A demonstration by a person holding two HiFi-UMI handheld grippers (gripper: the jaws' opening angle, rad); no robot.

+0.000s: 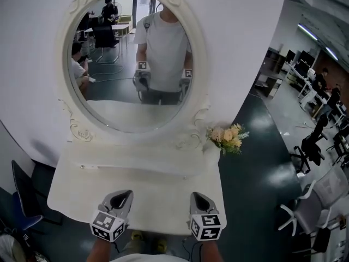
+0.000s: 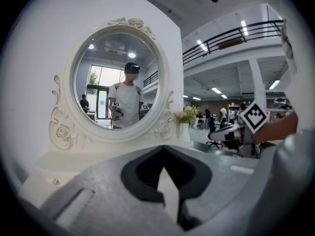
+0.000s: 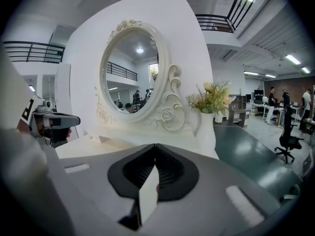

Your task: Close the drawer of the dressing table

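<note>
While both hover over dressing table (image 1: 71, 196) front edge: left gripper (image 1: 127, 193) jaws closed, empty; right gripper (image 1: 197, 196) same. Drawer (image 1: 133, 171) w/ two knobs, below oval mirror (image 1: 131, 64), looks flush.

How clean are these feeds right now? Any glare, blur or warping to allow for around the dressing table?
Head view: sharp, but the white dressing table is washed out, its edges faint. Left gripper view: fisheye, dark corners, mirror frame bowed. Right gripper view: same warping, flowers crisp.
</note>
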